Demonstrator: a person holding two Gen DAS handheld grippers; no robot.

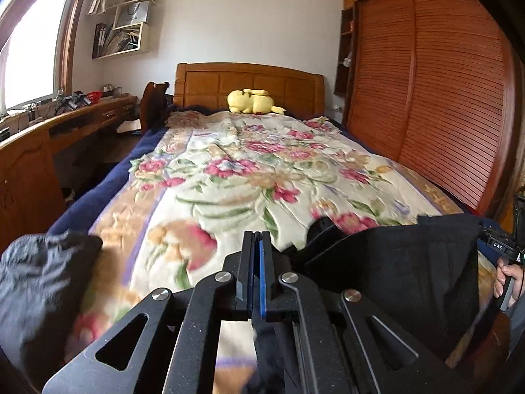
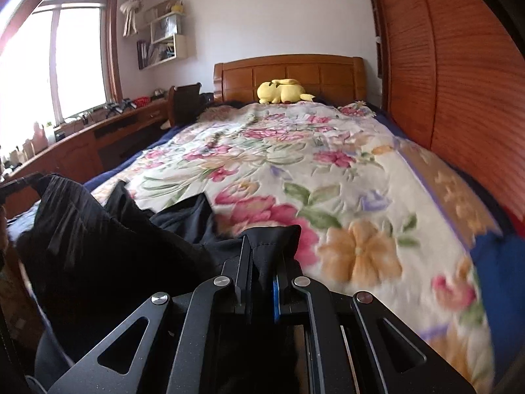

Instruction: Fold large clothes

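A large black garment (image 1: 403, 256) is held stretched above the near end of a bed with a floral blanket (image 1: 236, 177). My left gripper (image 1: 257, 234) is shut; black cloth hangs below its jaws, so it seems to pinch the garment's edge. My right gripper (image 2: 262, 239) is shut on a corner of the black garment (image 2: 98, 236), whose cloth pokes up between the fingers. The right gripper also shows at the right edge of the left wrist view (image 1: 502, 246), holding the garment's far corner. The garment sags between the two grippers. More dark cloth (image 1: 42, 282) lies at the lower left.
A yellow plush toy (image 1: 251, 101) lies by the wooden headboard (image 1: 249, 82). A slatted wooden wardrobe (image 1: 436, 92) runs along the bed's right side. A wooden desk (image 1: 65, 124) with clutter, a chair (image 1: 154, 101) and a window stand on the left.
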